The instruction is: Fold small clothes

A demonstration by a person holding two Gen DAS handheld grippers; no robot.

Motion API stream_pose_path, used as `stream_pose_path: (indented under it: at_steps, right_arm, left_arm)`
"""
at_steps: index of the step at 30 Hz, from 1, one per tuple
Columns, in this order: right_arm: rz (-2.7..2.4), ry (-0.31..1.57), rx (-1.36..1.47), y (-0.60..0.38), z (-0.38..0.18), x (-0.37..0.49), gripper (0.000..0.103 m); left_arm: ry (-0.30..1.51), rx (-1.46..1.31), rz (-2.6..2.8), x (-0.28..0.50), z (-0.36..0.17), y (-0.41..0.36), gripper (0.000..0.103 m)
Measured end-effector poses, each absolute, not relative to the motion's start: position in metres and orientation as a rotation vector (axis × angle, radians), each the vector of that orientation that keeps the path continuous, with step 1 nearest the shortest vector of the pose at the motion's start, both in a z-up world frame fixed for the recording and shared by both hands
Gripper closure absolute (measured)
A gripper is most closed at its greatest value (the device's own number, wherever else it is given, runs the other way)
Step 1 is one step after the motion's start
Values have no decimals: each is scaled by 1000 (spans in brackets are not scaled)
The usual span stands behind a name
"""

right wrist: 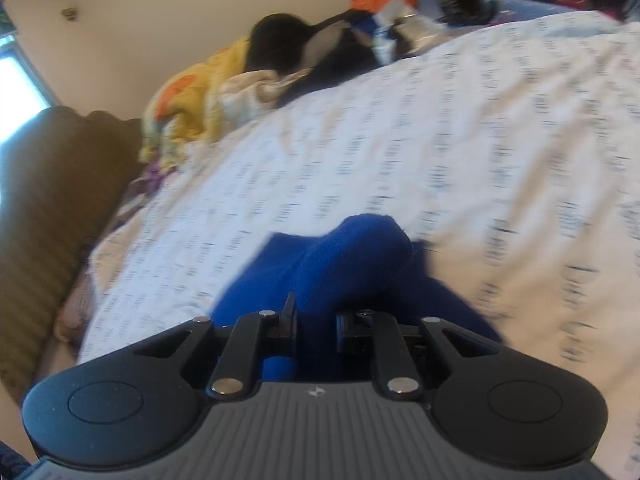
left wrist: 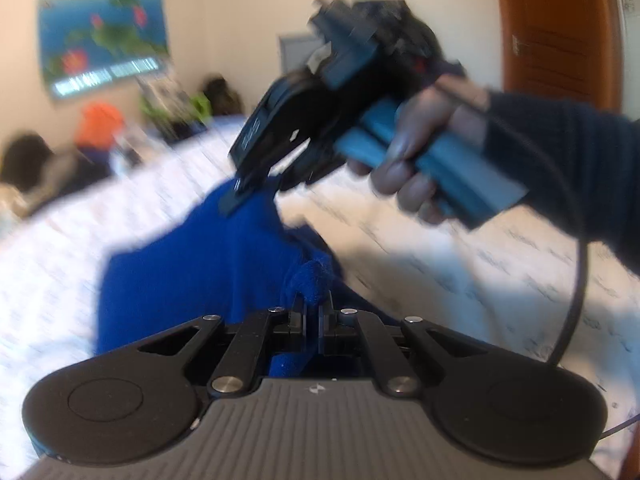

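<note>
A white bedspread point(right wrist: 460, 140) with dark dashes is covering the bed and filling most of both views. A blue garment point(left wrist: 192, 264) is lying bunched in the middle of the bedspread, its far part spreading flat on the cover and its near part lifting off it. At the bedspread's far edge, against the wall, a heap of clothes point(right wrist: 320, 48) in black, yellow and orange is sitting well apart from the garment.

Above the bedspread the right gripper point(left wrist: 250, 190), seen from the left wrist, is reaching down onto the garment's far edge and pinching a fold of blue cloth; the person's hand point(left wrist: 420, 148) is wrapping its blue handle. The left gripper point(left wrist: 313, 312) is holding the garment's near edge, its jaws narrowed on a tuft of blue fabric. In the right wrist view the right gripper point(right wrist: 314, 320) is clamping a thick blue roll that is bulging forward between the jaws.
</note>
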State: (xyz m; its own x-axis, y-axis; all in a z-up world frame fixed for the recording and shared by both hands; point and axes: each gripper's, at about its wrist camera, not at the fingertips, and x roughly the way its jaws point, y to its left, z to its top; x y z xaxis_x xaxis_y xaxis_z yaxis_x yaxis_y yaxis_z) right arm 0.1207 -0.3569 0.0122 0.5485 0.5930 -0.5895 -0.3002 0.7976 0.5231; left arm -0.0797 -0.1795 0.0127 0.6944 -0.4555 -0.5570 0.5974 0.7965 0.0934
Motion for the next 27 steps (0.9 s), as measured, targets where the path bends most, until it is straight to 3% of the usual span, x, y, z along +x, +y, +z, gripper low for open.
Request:
stream_pose_path:
  at_steps: [4,5,7,8,9,11,16,20,24,25,26,27]
  right_arm:
    - [428,902,448,-386,-32,119,82]
    - [423,885,514,-391,-37,116,78]
    - [400,859,609,-400,-36,111,70]
    - [382,835,634,-406,-31,108,55]
    - [366,804,649,-412,-26,105,30]
    - [344,711,671,-426,-18,97,15]
    - [360,836,622,-414,-26,114,15]
    - [413,931,624,-389,-41,132,15]
    - [434,914,604,-373,-42,138,16]
    - [434,910,590,-370,-41,139,19]
    - [420,916,573,-368,-40,140,47]
    - [396,938,552,-365,-40,140,71]
  left_arm:
    - [662,249,-626,-62,-4,-186,97]
    - [669,226,-645,-60,2,-180,87]
    - [678,155,-712,-58,16,-161,46]
    - [662,120,-727,-58,24,-148,14]
    - [614,81,-712,-63,31,-130,0]
    - [560,42,-671,-61,39,-100,0]
    - [641,48,-419,8,26,-59,1]
    - [910,-395,-400,104,-3,-15,13]
    - [974,-584,-483,153,-18,-18,18]
    - [983,-571,-488,159,-19,-25,35]
    - [1007,-543,-473,167,-21,-31,70]
    - [1020,-533,-456,165,-24,-35,71]
